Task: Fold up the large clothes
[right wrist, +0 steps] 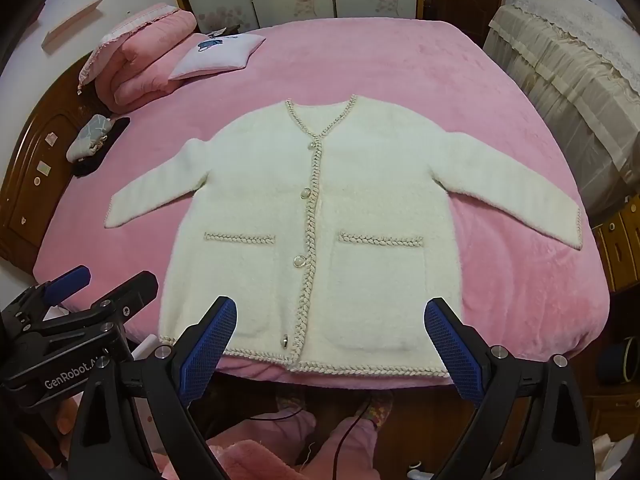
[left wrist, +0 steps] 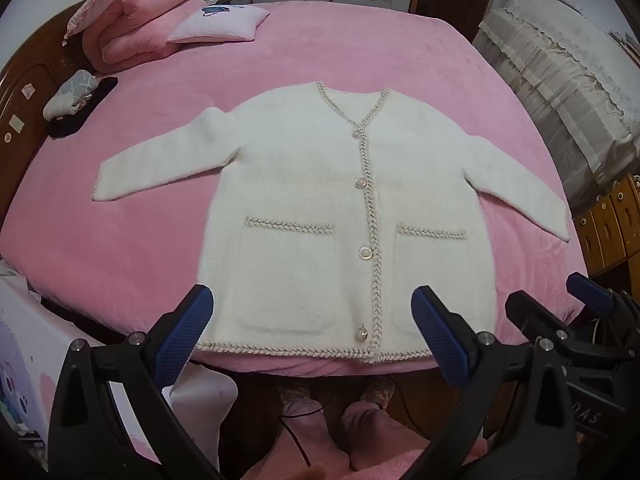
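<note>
Both the left hand-held gripper (left wrist: 312, 336) and right hand-held gripper (right wrist: 330, 344) hang with jaws wide apart, holding nothing, above the hem of the white cardigan (left wrist: 344, 216), which lies flat and buttoned on the pink bed (left wrist: 160, 220). The fluffy knit could bunch if pinched unevenly.

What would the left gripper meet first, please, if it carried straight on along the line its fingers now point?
Probably the white cardigan near its hem: the open left gripper frames that lower front, with nothing between them. Depth is hard to judge, so it might meet the pink bed cover edge first.
</note>
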Tool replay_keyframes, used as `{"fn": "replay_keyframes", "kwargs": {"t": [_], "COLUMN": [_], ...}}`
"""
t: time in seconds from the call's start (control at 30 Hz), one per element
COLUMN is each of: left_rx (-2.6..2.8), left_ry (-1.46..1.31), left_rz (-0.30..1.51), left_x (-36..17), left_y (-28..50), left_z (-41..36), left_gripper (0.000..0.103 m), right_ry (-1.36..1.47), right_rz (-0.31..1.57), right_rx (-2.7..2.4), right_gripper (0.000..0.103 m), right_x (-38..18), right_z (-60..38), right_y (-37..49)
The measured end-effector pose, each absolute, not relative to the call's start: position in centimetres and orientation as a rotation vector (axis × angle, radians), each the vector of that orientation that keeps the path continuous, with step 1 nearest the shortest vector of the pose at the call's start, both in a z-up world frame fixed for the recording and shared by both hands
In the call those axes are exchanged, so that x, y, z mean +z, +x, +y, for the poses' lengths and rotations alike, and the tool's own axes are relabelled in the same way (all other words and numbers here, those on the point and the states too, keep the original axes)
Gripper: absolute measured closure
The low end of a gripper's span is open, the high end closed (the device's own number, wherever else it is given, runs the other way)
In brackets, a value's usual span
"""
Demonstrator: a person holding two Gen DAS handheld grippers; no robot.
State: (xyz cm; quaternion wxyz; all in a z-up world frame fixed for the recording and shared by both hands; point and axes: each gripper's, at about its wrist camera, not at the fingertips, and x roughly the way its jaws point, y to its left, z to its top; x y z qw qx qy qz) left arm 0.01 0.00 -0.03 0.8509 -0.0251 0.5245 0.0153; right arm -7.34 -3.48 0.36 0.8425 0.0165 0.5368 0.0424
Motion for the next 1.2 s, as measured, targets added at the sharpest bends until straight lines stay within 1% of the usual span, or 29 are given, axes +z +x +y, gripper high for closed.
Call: {"fn": "replay_keyframes", "kwargs": {"t": [0.73, 1.2], "left_rx": [0.037, 0.057], "left_ry": [-0.043, -0.063], "left_rz": [1.092, 1.065], "left_x": [0.5, 1.4], "left_y": [-0.6, -1.7], "left_z": [-0.3, -2.8], "left_gripper": [0.006, 0.006], "right_ry": [0.003, -0.054], "right_rz": [1.129, 1.086], "right_rx": [0.082, 0.078], "right_gripper": [0.007, 0.007], "right_x": [0.9, 3.5], "right_z": [-4.4, -6.0], "right_y": [-7.8, -8.8]}}
